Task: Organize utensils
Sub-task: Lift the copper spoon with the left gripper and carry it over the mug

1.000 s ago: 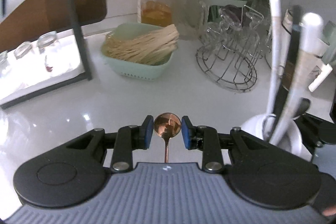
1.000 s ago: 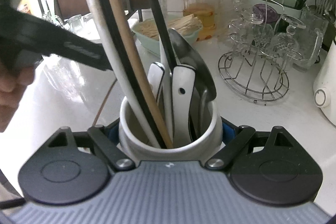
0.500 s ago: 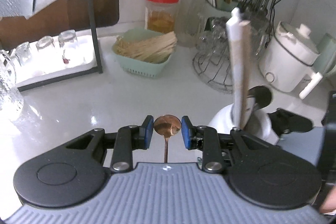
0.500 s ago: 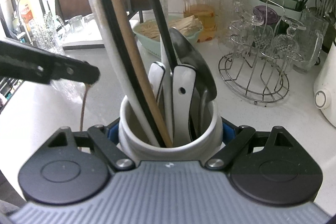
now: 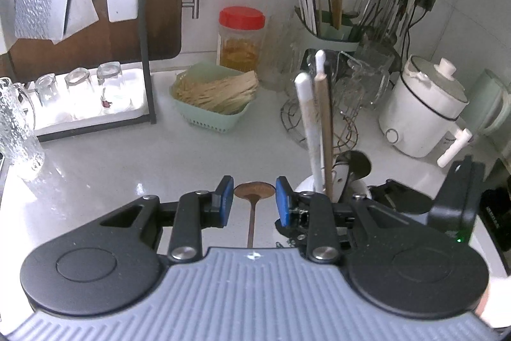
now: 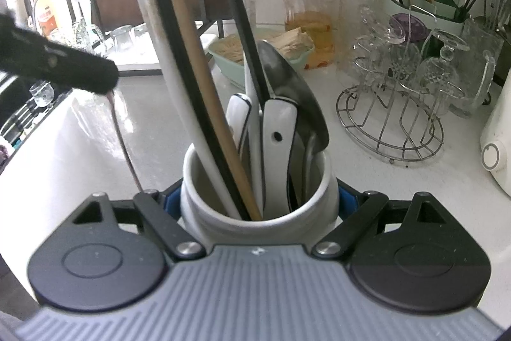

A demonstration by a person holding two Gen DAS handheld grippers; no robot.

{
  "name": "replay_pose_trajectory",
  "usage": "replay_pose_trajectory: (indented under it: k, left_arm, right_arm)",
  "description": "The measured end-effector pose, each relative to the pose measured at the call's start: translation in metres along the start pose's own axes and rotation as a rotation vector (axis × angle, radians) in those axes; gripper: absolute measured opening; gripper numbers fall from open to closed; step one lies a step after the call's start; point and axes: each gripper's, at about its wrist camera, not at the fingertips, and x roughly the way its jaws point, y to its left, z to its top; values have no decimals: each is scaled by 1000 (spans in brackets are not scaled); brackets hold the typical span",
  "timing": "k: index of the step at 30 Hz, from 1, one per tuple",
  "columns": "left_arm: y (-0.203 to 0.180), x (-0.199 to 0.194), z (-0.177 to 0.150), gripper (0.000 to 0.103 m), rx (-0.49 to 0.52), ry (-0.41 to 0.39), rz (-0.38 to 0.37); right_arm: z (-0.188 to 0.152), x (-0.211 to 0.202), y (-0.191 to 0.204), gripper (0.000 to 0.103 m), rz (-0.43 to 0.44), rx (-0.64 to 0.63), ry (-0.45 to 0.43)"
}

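- My left gripper (image 5: 254, 203) has a copper-coloured spoon (image 5: 254, 191) between its blue pads, jaws drawn in to a narrow gap; the bowl sits level with the fingertips and the thin handle runs back toward the camera.
- I cannot tell from the left wrist view whether the pads actually press on the bowl; a sliver of space shows on each side.
- In the right wrist view the same spoon hangs from that gripper's dark tip, its slim reddish-brown handle curving down, clear of the countertop (image 6: 95, 130).
- The spoon is small, round-bowled, metallic, with a dull rose-brown finish.
- My right gripper (image 6: 257, 203) is clamped around a white ceramic utensil crock (image 6: 255, 214), blue pads against its sides, jaws spread wide to fit it.
- The crock stands upright on the white countertop, just beside the left gripper, on its right.
- It is crowded with long utensils: a white handle, a wooden one, black ones, white-handled pieces and a grey metal ladle bowl (image 6: 292, 91).
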Motion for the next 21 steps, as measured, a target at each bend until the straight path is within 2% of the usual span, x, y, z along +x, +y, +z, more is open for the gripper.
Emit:
replay_pose_trajectory:
  k: [4, 7, 21]
  left_arm:
    - [-5, -19, 15, 33, -9, -25, -4]
    - [-5, -28, 29, 33, -27, -13, 3]
    - [-19, -69, 67, 33, -48, -82, -71]
  right_arm:
    - [1, 1, -1, 91, 11, -11, 7]
    - [3, 2, -1, 91, 16, -16, 21]
    - [6, 5, 0, 91, 22, -10, 25]
